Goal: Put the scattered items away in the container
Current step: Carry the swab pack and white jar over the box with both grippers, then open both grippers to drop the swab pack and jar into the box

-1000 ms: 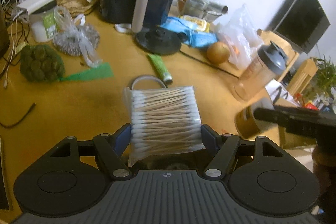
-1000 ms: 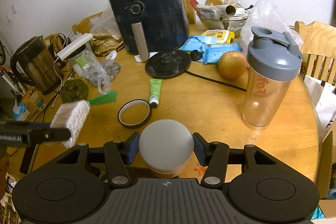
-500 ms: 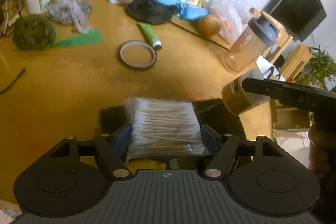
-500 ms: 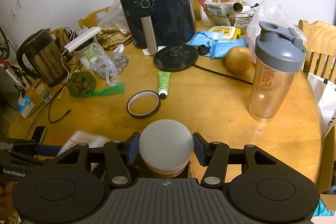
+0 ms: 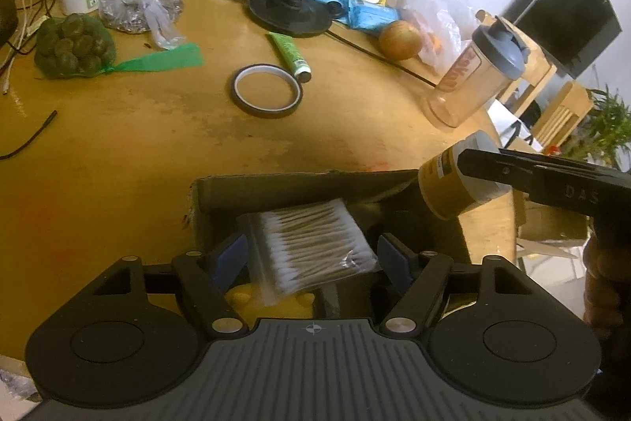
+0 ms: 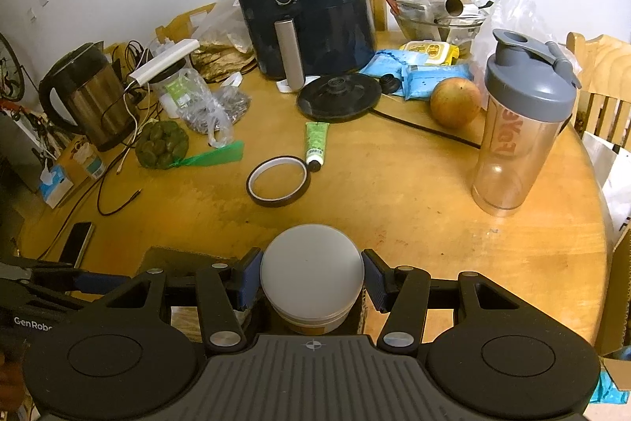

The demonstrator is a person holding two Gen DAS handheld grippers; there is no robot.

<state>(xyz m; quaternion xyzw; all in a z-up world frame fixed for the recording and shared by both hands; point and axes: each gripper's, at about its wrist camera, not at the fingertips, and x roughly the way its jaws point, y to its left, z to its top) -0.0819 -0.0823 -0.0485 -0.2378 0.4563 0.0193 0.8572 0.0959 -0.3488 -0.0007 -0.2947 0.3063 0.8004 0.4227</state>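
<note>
A cardboard box (image 5: 276, 186) stands at the table's near edge. My left gripper (image 5: 311, 255) is over the box with its fingers spread apart; a clear pack of cotton swabs (image 5: 311, 251) sits tilted and blurred between them, loose of the pads. My right gripper (image 6: 311, 281) is shut on a yellow jar with a white lid (image 6: 311, 273), held over the box's right side; the jar also shows in the left wrist view (image 5: 453, 184). A ring of tape (image 6: 278, 180) and a green tube (image 6: 315, 141) lie on the table beyond the box.
A shaker bottle (image 6: 520, 121) stands at the right. An air fryer (image 6: 307, 6), a black kettle base (image 6: 339, 97), an onion (image 6: 453, 101), blue packets (image 6: 418, 70), a kettle (image 6: 86, 97), a green net bag (image 6: 161, 145) and a phone (image 6: 77, 243) crowd the round table.
Both grippers drew back from the table's middle to over the box. The left gripper's fingers have opened and the swab pack tilts and slips down.
</note>
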